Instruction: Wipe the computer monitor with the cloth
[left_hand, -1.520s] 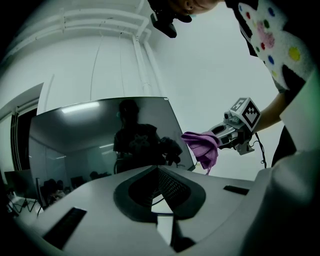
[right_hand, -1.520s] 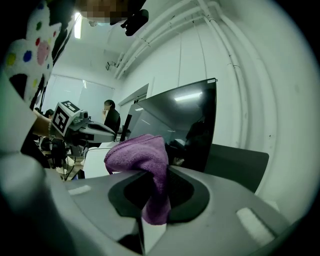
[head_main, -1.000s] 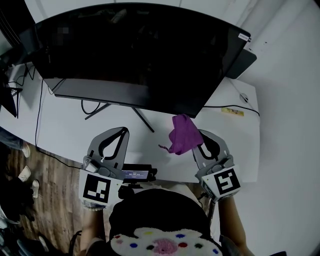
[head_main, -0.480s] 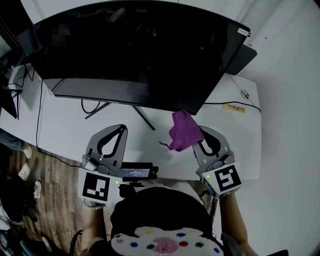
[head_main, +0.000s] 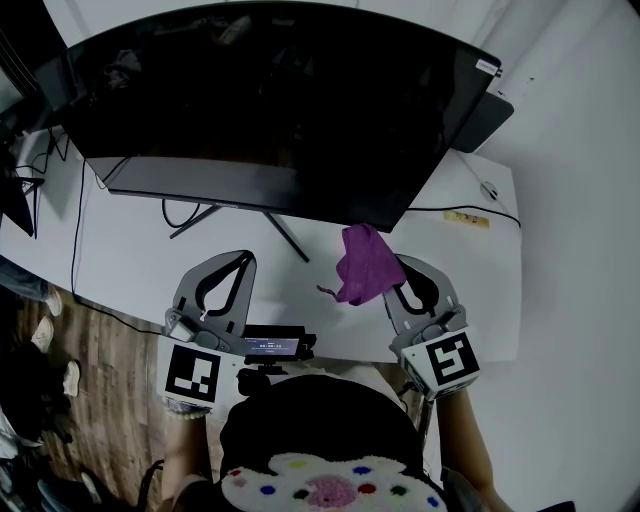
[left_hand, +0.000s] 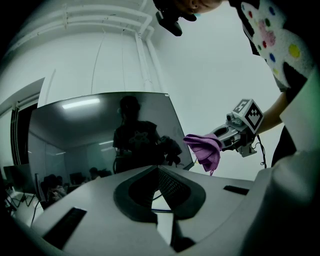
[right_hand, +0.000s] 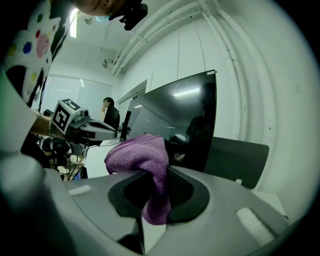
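Observation:
A large dark curved monitor (head_main: 270, 110) stands on a white desk (head_main: 130, 255); it also fills the middle of the left gripper view (left_hand: 95, 135) and shows in the right gripper view (right_hand: 185, 120). My right gripper (head_main: 392, 268) is shut on a purple cloth (head_main: 366, 264), held just below the monitor's lower right corner. The cloth (right_hand: 142, 165) bunches over the jaws and hangs down between them. My left gripper (head_main: 240, 262) hovers over the desk in front of the monitor stand, jaws shut with nothing in them. From the left gripper view the cloth (left_hand: 204, 149) hangs from the right gripper (left_hand: 222, 140).
The monitor's stand legs (head_main: 285, 238) and dark cables (head_main: 180, 212) lie on the desk under the screen. A small black device (head_main: 272, 347) sits at the desk's near edge. A dark panel (head_main: 485, 125) stands behind the monitor at right. Wooden floor (head_main: 110, 400) lies at left.
The right gripper with the cloth has crept slightly up toward the monitor's lower right corner. The left gripper has hardly moved.

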